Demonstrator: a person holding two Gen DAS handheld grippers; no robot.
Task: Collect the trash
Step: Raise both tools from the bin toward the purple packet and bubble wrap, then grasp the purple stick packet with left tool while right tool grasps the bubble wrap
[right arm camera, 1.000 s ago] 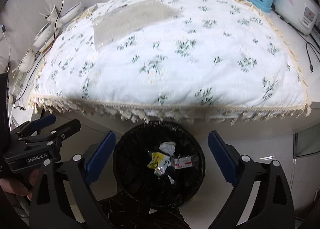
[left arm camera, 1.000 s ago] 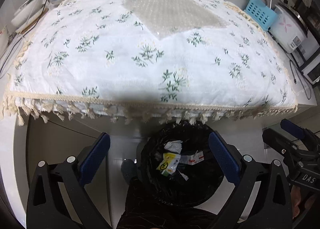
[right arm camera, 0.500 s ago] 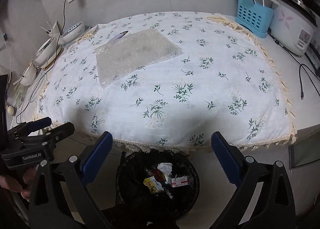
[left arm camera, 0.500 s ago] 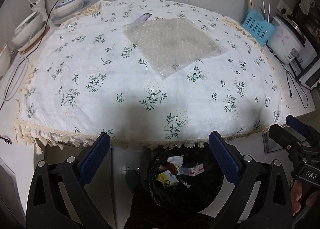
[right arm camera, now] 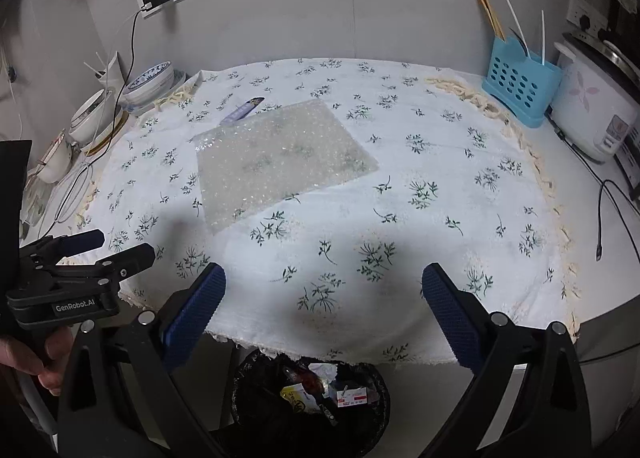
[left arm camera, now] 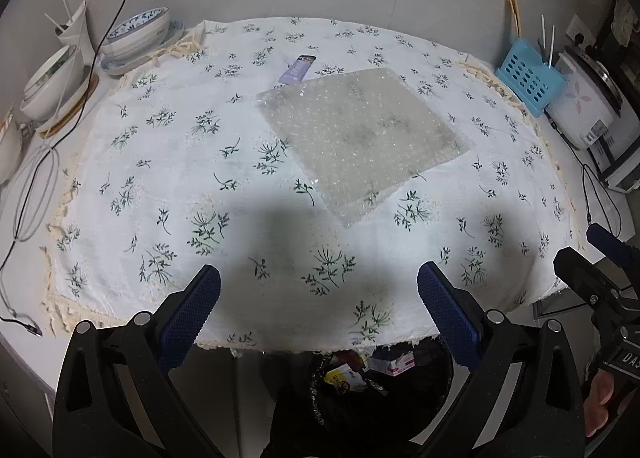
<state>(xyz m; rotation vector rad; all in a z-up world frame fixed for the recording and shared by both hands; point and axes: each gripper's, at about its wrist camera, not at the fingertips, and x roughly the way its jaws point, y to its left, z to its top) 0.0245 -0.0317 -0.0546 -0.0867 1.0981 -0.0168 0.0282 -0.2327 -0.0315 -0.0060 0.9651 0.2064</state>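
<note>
A sheet of clear bubble wrap lies flat on the flowered tablecloth. Behind its far corner lies a small purple wrapper. Under the table's front edge stands a black-lined trash bin holding several wrappers. My left gripper is open and empty above the near edge of the table. My right gripper is open and empty too, beside it on the right. Each gripper shows at the side of the other's view.
Stacked bowls and cables crowd the left end. A blue utensil holder and a rice cooker stand at the right end. A hand holds the left gripper.
Both grippers have risen from over the bin and tilted up toward the tabletop. The bin has dropped to the bottom of both views; the bubble wrap and purple wrapper now show fully.
</note>
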